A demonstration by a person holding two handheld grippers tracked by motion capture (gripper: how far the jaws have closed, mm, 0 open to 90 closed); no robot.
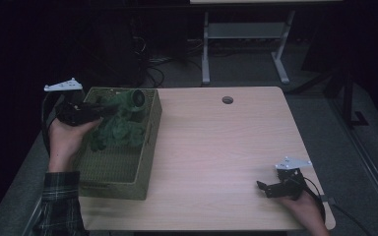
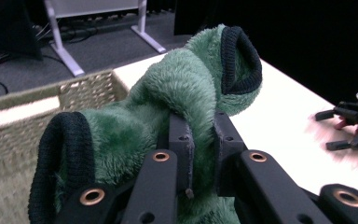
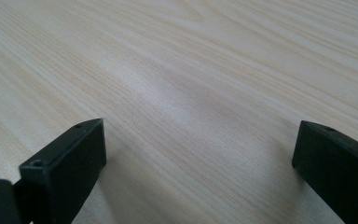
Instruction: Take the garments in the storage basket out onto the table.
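Green fuzzy sock (image 2: 177,93): your left gripper (image 2: 200,140) pinched it over the basket (image 1: 147,147) at the table's (image 1: 216,147) left edge; right gripper (image 1: 265,189) sat wide, holding nothing.

The room is dim and its far edges are black; the table (image 1: 216,147) is evenly lit, with soft shadows and slight blur.

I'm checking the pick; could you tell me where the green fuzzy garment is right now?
In the high view, the green fuzzy garment hangs from the shut left gripper above the woven basket at the table's left.
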